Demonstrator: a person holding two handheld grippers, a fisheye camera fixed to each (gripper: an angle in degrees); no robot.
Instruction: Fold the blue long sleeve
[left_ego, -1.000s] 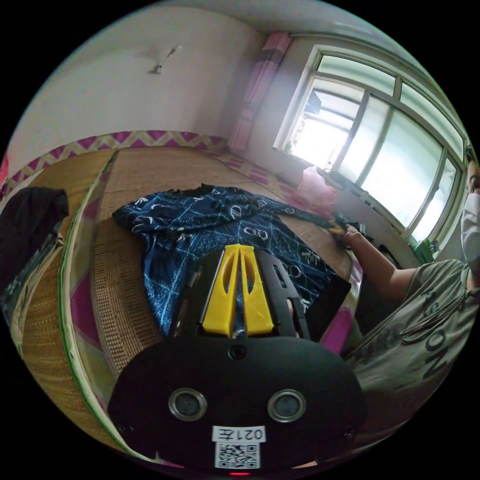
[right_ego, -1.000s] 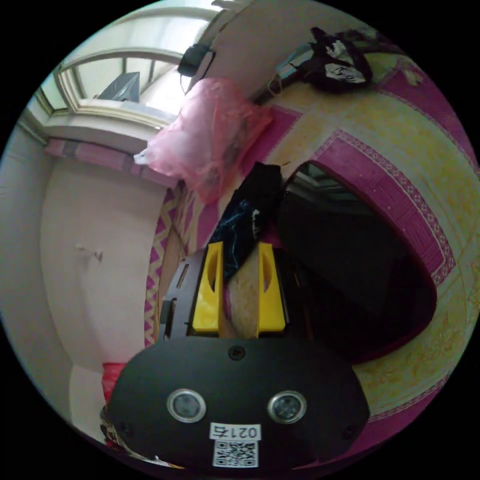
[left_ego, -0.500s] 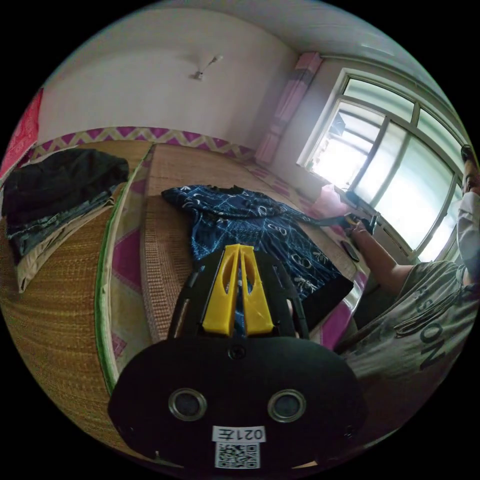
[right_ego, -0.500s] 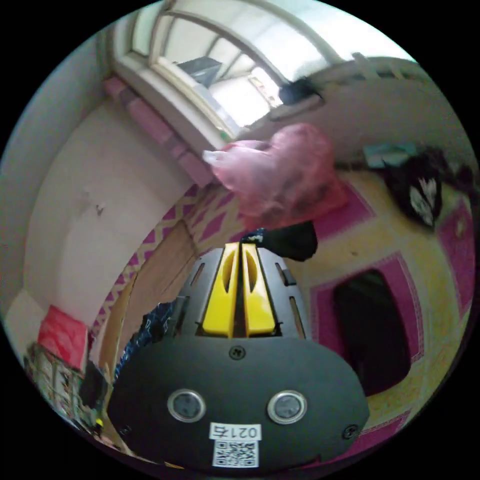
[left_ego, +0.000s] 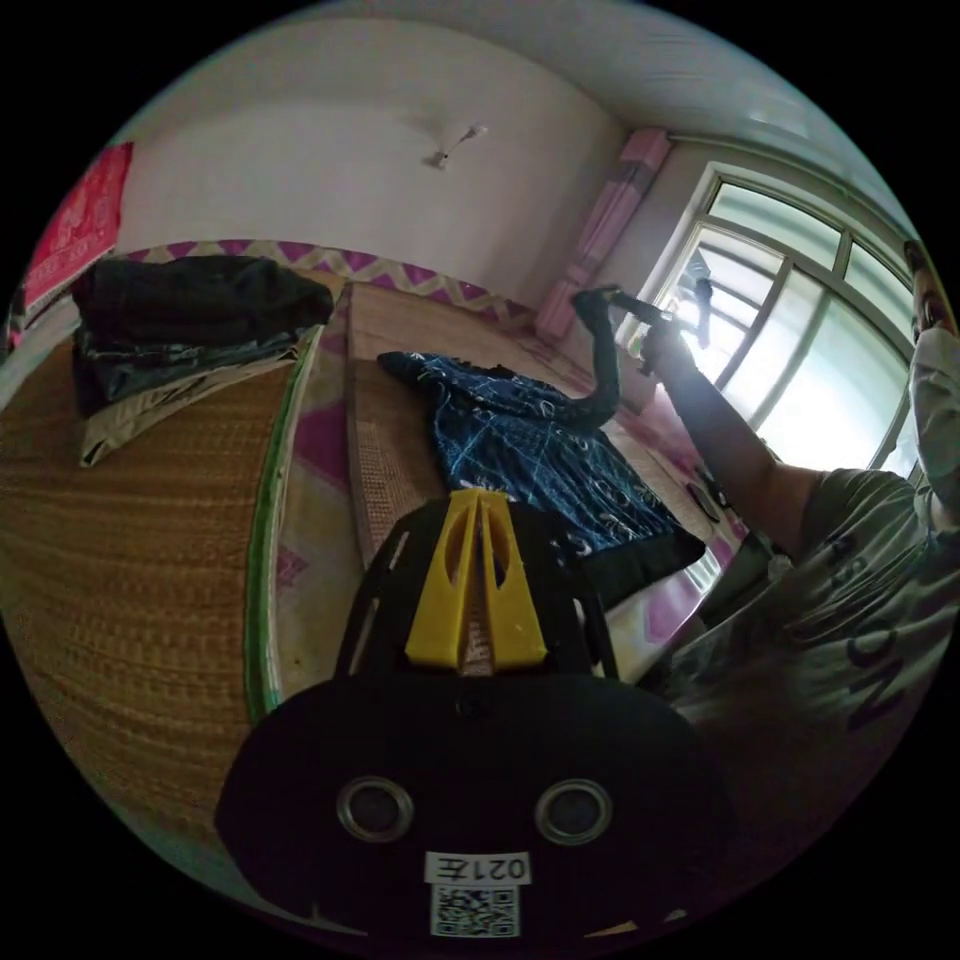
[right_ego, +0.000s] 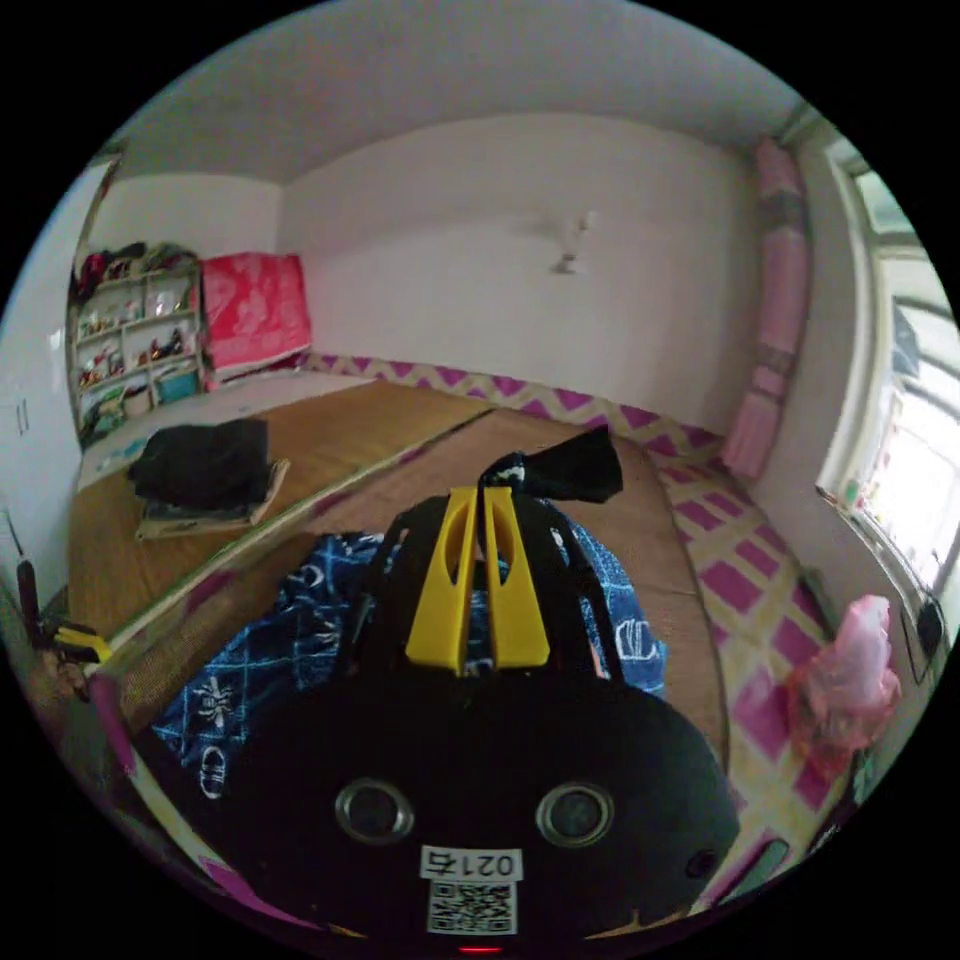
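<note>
Right now the shirt (left_ego: 530, 460) lies spread on the mat (left_ego: 150, 520), body flat near the mat's front edge, w/ one sleeve (left_ego: 600, 350) pulled up off it. In the left gripper view the right gripper (left_ego: 640, 312) is seen raised toward the window (left_ego: 790, 330), and the sleeve hangs from it in a dark curve back down to the shirt body. In the right gripper view the right gripper's (right_ego: 478, 500) jaws stand nearly together, and the cuff (right_ego: 560, 470) sticks out just past the tips; looks pinched between them, so prob. holding the sleeve end. Lifting it high likely frees the sleeve from the mat so it can be swung across the body for the fold.

Left gripper (left_ego: 478, 505): jaws narrow, tips almost meeting, a bit of pale mat showing in the gap, no cloth seen between them. It hovers over the near hem, poss. ready to pin or take that edge while the sleeve goes over; can't say for sure.

A stack of dark clothes (left_ego: 180, 320) sits at the mat's far left corner, well apart from the shirt. Pink bag (right_ego: 845, 680) lies by the wall under the window.

Fold judged at an early stage: body not yet folded, one sleeve in hand.
</note>
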